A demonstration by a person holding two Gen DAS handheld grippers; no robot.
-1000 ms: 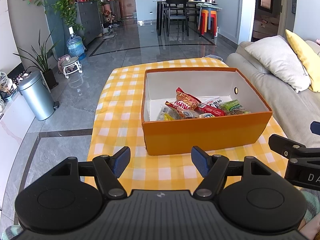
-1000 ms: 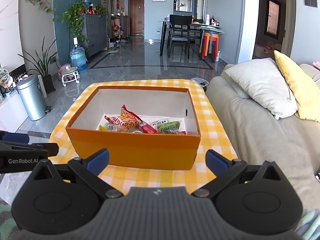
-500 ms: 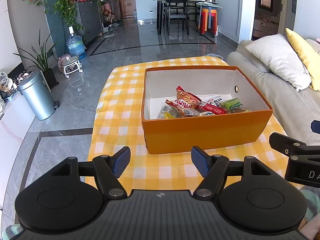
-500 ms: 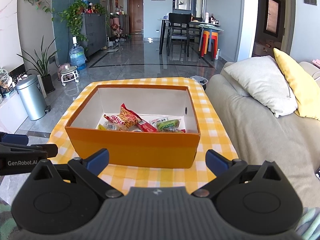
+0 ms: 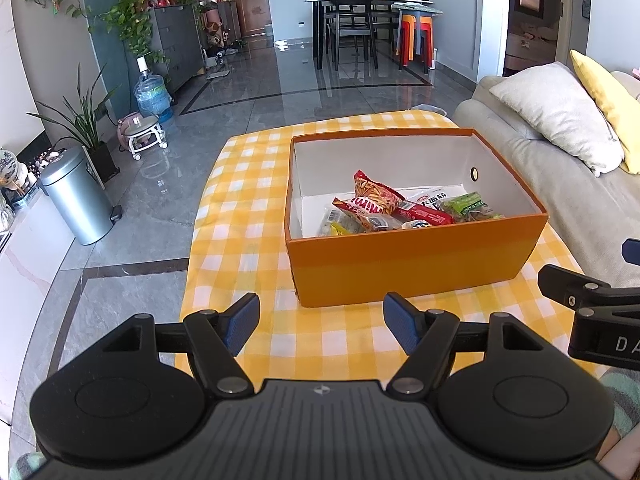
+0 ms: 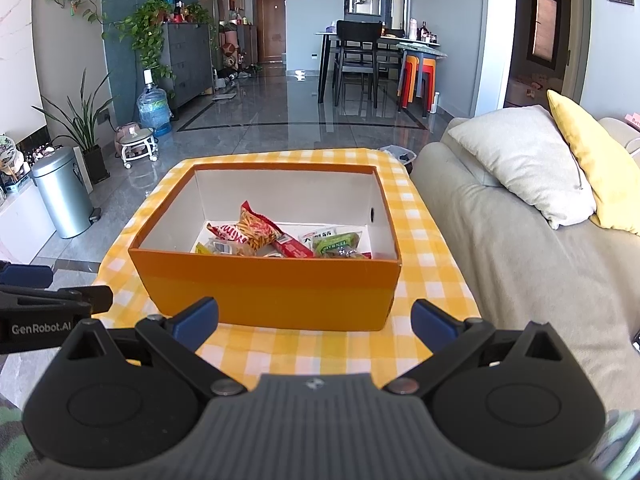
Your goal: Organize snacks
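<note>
Orange box (image 5: 412,266) wall hides lower snacks (image 5: 400,210); both hand-held grippers gape wide, empty.

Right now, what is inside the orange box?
The orange box holds a loose heap of snack packets: a red-and-orange packet on top, a red bar, a green packet and a white one. The near wall hides the front of the floor.

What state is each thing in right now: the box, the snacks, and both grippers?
Orange box: lid off, upright on the checked tablecloth.
Snack packets: sealed, piled loosely inside the box.
Left gripper: open, empty, short of the box.
Right gripper: open, empty, short of the box.
Bin: lid shut.
</note>
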